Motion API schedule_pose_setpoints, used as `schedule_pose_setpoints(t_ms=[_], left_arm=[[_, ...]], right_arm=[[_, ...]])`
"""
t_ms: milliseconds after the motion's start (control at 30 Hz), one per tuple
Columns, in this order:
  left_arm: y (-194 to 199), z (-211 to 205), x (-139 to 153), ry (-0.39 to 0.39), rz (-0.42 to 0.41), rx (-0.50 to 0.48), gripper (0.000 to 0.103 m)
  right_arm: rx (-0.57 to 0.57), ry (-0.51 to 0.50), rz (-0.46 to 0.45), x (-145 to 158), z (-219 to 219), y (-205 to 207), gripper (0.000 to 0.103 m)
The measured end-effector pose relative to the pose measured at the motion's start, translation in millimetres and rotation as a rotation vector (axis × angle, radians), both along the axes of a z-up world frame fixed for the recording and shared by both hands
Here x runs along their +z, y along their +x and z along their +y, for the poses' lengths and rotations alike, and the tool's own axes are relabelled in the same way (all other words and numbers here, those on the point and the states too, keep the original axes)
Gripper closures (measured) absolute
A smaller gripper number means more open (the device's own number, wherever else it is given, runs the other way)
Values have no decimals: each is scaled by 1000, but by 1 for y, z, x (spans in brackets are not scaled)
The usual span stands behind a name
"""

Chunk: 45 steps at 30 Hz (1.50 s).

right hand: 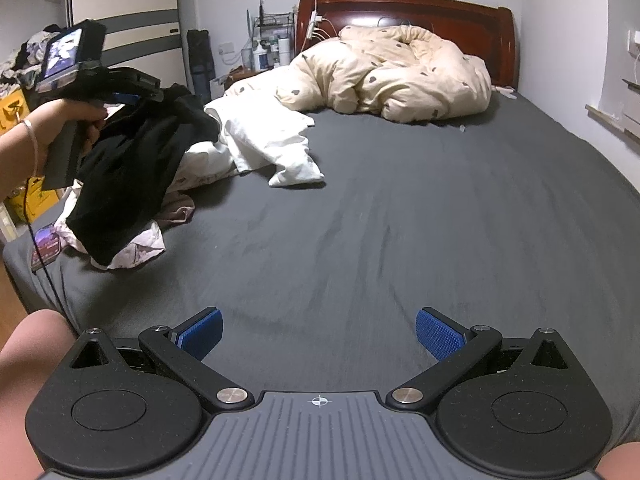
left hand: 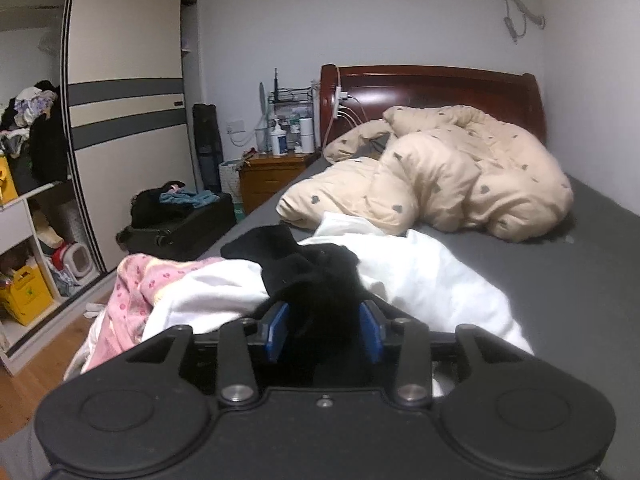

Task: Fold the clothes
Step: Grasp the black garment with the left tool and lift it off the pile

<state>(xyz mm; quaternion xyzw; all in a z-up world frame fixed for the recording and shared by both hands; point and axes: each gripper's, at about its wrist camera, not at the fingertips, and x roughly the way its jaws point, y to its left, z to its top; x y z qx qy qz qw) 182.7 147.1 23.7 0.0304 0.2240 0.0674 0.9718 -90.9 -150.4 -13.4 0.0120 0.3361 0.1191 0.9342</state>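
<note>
Across the whole right-wrist view spreads the bed (right hand: 400, 208), its dark grey sheet bare over the near and right half, which looks like the working space kept free for laying a garment flat. At the head end a cream duvet (right hand: 384, 68) with small dark hearts is bunched against the wooden headboard (right hand: 404, 8), pushed out of the way, I judge. Along the left edge lies the pile of clothes (right hand: 248, 140): white pieces, a pink floral one and something pinkish-brown underneath, heaped rather than sorted.

Out of that pile the left gripper (left hand: 324, 320) lifts a black garment (right hand: 132, 168); its blue fingers (left hand: 278, 332) are closed onto a thick wad of the cloth, which hangs down in a long fold (lifted clear, probably, so that it can be carried to the bare sheet). The right gripper (right hand: 318, 332) hovers low over the near sheet with its fingers spread wide and nothing between them, seemingly ready to catch a free corner.

No brand or writing is readable; the yellow boxes (left hand: 24, 296) by the wardrobe (left hand: 124, 120) carry marks too small to make out.
</note>
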Motion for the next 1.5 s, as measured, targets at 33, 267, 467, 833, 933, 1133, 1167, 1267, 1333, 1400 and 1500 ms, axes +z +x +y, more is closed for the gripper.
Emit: schedule_pose_setpoints(t_ms=[33, 267, 467, 833, 933, 1133, 1167, 1267, 1333, 1400, 1500], left_arm=[[5, 1, -1, -8, 15, 2, 64], [16, 4, -5, 8, 19, 42, 93], [-7, -4, 3, -6, -40, -31, 96], [-86, -80, 11, -20, -118, -300, 99], [-106, -111, 3, -37, -116, -391, 99], [-146, -183, -32, -72, -47, -580, 99], [-151, -193, -39, -85, -26, -602, 99], [-168, -216, -64, -109, 38, -643, 99], [-179, -226, -78, -110, 68, -670, 99], [-193, -230, -90, -117, 96, -697, 99], [-211, -234, -106, -108, 129, -730, 99]], right_arm=[[-1, 0, 1, 0, 0, 0, 0], [-10, 1, 11, -2, -3, 1, 0], [-4, 7, 0, -2, -2, -1, 0], [-41, 26, -18, -1, -13, -1, 0], [-71, 37, -27, 0, -24, -1, 0], [-208, 99, -42, 2, -72, 1, 0], [-231, 109, -45, 3, -81, 0, 0], [-290, 152, -61, 7, -110, -4, 0], [-317, 193, -71, 10, -131, -8, 0], [-328, 232, -78, 13, -148, -11, 0], [-295, 271, -60, 19, -163, -7, 0]])
